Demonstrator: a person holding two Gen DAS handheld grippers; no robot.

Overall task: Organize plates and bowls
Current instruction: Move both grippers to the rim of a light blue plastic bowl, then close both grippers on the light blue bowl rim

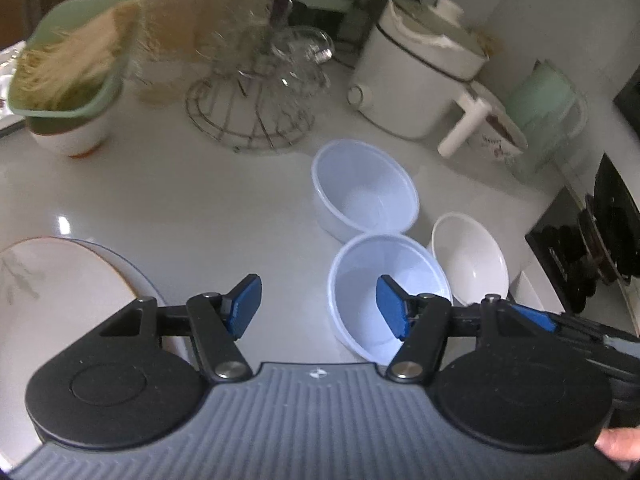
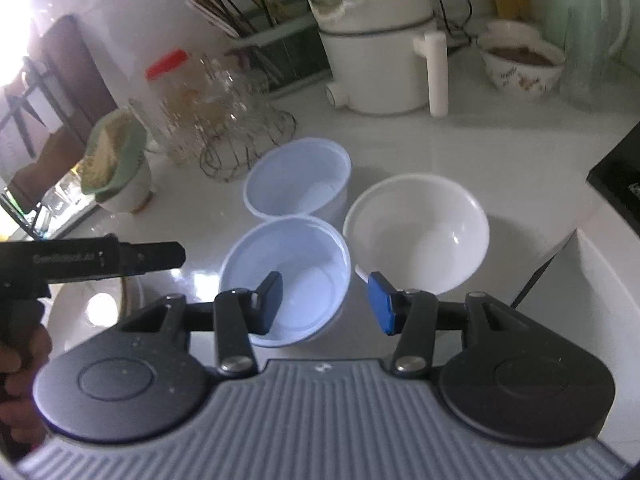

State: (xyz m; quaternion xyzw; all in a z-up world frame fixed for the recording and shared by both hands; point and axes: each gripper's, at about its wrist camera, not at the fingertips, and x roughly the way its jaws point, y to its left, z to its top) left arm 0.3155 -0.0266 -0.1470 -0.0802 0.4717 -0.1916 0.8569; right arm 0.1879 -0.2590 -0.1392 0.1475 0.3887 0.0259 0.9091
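Observation:
Two pale blue bowls and a white bowl sit close together on the white counter. In the left wrist view my left gripper [image 1: 319, 306] stands open above the bare counter, its right finger over the near blue bowl [image 1: 384, 292]. The far blue bowl [image 1: 364, 188] and the white bowl [image 1: 470, 258] lie beyond it. A gold-rimmed plate [image 1: 52, 292] lies on another plate at the lower left. My right gripper [image 2: 326, 302] is open and straddles the right wall of the near blue bowl [image 2: 296, 272], pads apart from it. The white bowl [image 2: 416, 232] is just to its right.
A wire rack of glasses [image 1: 256, 96], a green tub of noodles [image 1: 68, 64] and a red-lidded jar [image 2: 172, 80] stand behind. A white electric pot [image 2: 380, 48], a floral bowl [image 2: 520, 64] and a green pitcher [image 2: 588, 28] line the back. A black stove [image 1: 592, 248] bounds the right.

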